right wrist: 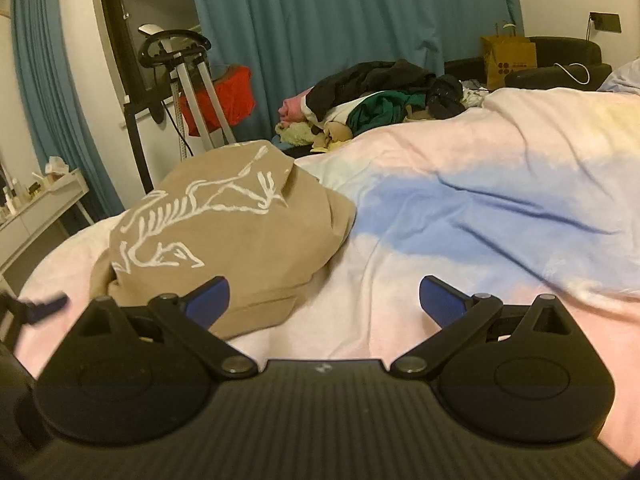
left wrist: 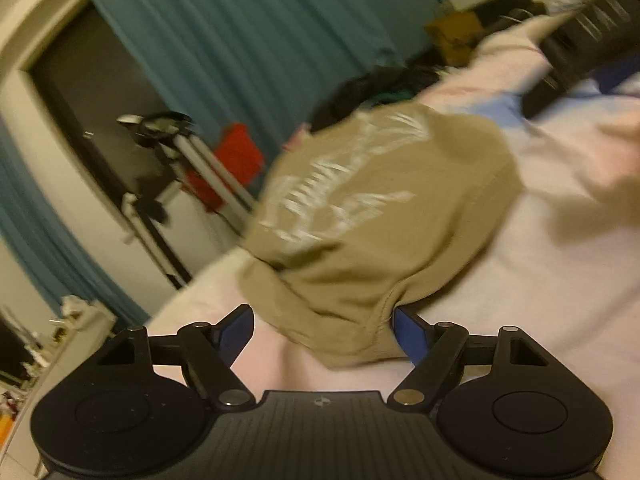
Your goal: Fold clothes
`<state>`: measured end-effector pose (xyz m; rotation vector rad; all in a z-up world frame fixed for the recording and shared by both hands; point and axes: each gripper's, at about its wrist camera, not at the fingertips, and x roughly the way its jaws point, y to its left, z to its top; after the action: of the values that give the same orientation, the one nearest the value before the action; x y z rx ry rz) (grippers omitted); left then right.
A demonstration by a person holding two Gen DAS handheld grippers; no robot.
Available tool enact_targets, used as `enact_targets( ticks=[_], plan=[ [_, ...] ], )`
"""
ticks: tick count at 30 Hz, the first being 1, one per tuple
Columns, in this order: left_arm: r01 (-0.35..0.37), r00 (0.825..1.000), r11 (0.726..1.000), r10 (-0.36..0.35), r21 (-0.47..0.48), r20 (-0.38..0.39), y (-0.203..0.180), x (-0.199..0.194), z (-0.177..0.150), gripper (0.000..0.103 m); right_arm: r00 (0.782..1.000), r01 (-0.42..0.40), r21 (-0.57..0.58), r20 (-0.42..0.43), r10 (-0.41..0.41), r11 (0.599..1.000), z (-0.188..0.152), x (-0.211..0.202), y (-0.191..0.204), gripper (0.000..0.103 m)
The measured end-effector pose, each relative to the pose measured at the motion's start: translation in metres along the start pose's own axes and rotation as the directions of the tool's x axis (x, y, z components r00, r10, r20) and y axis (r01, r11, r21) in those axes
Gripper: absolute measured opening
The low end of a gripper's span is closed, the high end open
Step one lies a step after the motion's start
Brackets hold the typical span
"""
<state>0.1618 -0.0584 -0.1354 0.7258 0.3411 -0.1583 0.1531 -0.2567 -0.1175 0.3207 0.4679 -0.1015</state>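
The tan shirt (right wrist: 224,232) is lain bunched on the bed (right wrist: 480,216), print up. Both tongs are held open and empty: left tongs (left wrist: 322,330) straddling its near hem, seemingly for a pinch; right tongs (right wrist: 324,300) just beside it.

The left wrist view is smeared by motion: the white print on the tan garment (left wrist: 360,200) cannot be read there, and a pale shape at the right edge is unidentifiable. Small items on the worktop (right wrist: 44,200), far left, are too tiny to name.
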Motion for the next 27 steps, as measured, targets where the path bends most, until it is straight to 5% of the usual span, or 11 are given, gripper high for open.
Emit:
enact_targets(
  ticks=[5, 12, 16, 21, 24, 27],
  plan=[
    [-0.142, 0.983, 0.990, 0.141, 0.000, 0.119, 0.008, -0.001, 0.007, 0.087, 1.000, 0.007, -0.045, 0.016, -0.006, 0.999, -0.003, 0.009, 0.003, 0.103],
    [-0.155, 0.987, 0.978, 0.147, 0.140, 0.066, -0.006, 0.023, -0.004, 0.091, 0.999, -0.020, -0.231, 0.038, 0.029, 0.973, -0.012, 0.014, 0.033, 0.103],
    [-0.234, 0.970, 0.970, 0.228, 0.063, 0.088, 0.013, 0.021, 0.009, 0.094, 0.996, -0.030, -0.350, 0.065, 0.056, 0.936, -0.016, 0.023, 0.060, 0.103],
    [-0.302, 0.937, 0.950, 0.311, -0.075, 0.158, 0.031, -0.001, 0.025, 0.094, 0.999, -0.040, -0.435, -0.005, 0.042, 0.900, -0.018, 0.058, 0.088, 0.103],
    [-0.303, 0.930, 0.941, 0.327, -0.151, 0.167, 0.038, -0.012, 0.032, 0.094, 0.999, -0.020, -0.298, 0.031, 0.031, 0.954, -0.001, 0.070, 0.076, 0.103],
    [-0.287, 0.943, 0.943, 0.309, -0.167, 0.126, 0.036, -0.007, 0.031, 0.094, 0.995, -0.026, -0.061, 0.090, 0.031, 0.998, 0.023, 0.074, 0.047, 0.103]
  ],
)
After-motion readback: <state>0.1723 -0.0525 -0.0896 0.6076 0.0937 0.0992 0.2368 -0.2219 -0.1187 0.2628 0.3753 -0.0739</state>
